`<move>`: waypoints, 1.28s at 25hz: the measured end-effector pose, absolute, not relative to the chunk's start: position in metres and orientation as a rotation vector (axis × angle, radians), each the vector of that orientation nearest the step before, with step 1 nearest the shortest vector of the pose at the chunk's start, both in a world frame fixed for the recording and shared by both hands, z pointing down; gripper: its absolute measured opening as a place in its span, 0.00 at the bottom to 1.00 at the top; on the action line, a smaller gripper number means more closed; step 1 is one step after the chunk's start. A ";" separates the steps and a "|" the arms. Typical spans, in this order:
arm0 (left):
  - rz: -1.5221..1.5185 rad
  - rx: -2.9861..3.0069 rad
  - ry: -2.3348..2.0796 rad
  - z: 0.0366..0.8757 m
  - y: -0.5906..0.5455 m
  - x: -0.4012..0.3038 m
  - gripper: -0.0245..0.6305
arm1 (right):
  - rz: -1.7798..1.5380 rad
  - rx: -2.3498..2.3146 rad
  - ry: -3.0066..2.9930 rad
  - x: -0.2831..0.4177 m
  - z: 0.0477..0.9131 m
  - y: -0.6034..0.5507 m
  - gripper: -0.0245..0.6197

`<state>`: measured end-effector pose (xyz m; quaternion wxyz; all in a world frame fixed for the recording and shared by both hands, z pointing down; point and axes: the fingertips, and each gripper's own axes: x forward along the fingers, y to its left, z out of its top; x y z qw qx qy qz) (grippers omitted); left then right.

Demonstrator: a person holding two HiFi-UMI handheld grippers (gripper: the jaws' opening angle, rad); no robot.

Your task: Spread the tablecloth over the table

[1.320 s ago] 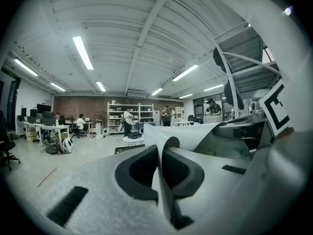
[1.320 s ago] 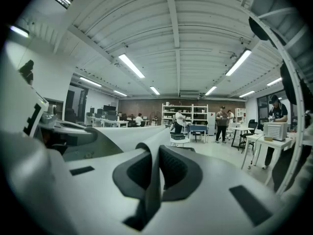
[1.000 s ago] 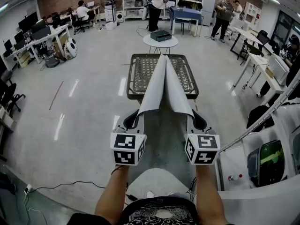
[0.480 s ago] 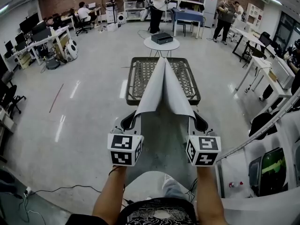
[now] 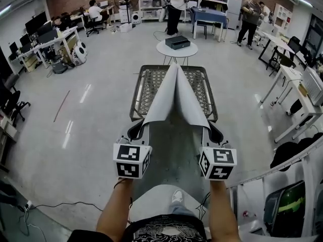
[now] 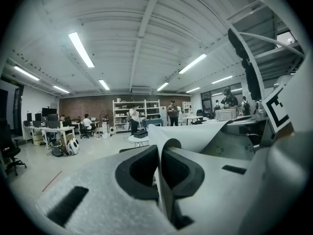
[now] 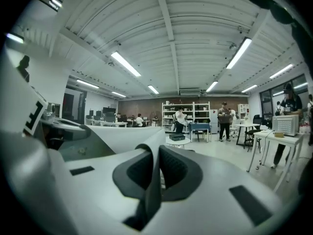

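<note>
Two grippers are out in front of you, side by side. Your left gripper (image 5: 135, 131) has its jaws pinched together on one near corner of the tablecloth (image 5: 176, 97), and your right gripper (image 5: 216, 131) is clamped the same way on the other corner. From the jaws the grey cloth runs forward in two halves that rise to a centre ridge. It passes over the middle of the mesh-top table (image 5: 146, 84), with bare mesh on either side. Beyond that, a round white table (image 5: 166, 50) carries a black box (image 5: 177, 42). Farther back, a person (image 5: 176, 1) stands near shelving.
</note>
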<state>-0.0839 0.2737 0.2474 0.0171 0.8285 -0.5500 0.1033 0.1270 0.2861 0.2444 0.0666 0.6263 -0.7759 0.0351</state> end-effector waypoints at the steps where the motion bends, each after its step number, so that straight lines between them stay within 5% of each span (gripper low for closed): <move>1: 0.326 2.567 -1.718 0.247 0.261 -0.080 0.05 | 0.108 1.881 -2.343 0.132 0.245 0.273 0.05; 17: 0.351 2.491 -1.847 0.237 0.134 -0.025 0.05 | 0.114 1.822 -2.415 0.209 0.240 0.131 0.05; 32: 0.340 2.478 -1.910 0.239 0.052 -0.044 0.05 | 0.062 1.803 -2.446 0.199 0.241 0.048 0.05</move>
